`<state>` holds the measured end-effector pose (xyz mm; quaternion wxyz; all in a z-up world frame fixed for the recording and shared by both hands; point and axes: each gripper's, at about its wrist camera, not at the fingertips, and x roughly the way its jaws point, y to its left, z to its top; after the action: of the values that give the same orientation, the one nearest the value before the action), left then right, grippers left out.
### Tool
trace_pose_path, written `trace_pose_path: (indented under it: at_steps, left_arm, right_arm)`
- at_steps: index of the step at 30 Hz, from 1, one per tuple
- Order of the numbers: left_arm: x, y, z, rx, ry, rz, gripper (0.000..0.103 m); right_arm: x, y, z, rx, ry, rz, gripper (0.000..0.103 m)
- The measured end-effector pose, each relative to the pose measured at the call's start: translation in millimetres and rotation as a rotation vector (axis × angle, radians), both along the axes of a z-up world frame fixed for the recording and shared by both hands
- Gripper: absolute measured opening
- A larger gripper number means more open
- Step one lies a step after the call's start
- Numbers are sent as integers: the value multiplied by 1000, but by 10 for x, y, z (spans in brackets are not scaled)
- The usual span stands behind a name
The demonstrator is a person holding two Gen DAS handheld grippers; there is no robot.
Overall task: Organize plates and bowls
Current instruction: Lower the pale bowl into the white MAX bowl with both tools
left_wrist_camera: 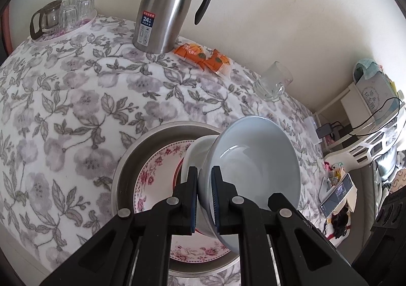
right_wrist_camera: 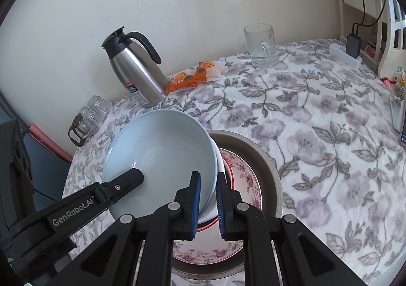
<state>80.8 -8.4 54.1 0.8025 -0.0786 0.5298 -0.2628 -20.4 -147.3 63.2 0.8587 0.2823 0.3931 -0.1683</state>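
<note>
Left gripper clamps the rim of the pale blue bowl, tilted on edge over the floral plate in the metal basin. Right gripper pinches the opposite rim of the same bowl, nested with a white bowl behind it. Thermos jug stands well beyond the basin, snack packets just beside it.

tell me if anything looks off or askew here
The blue bowl is tipped steeply on its side, both grippers pinching opposite rims: left gripper, right gripper. It leans over the floral plate in the metal pan. Nothing looks spilled or broken.
</note>
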Motion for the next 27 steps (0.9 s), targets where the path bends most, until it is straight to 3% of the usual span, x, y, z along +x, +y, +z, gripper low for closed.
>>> trace_pose_path:
  at_steps: [27]
  left_arm:
    - [17,24,5,19,-25,24,11]
  right_arm:
    - [15,-16,-14,-19,15,-7,18]
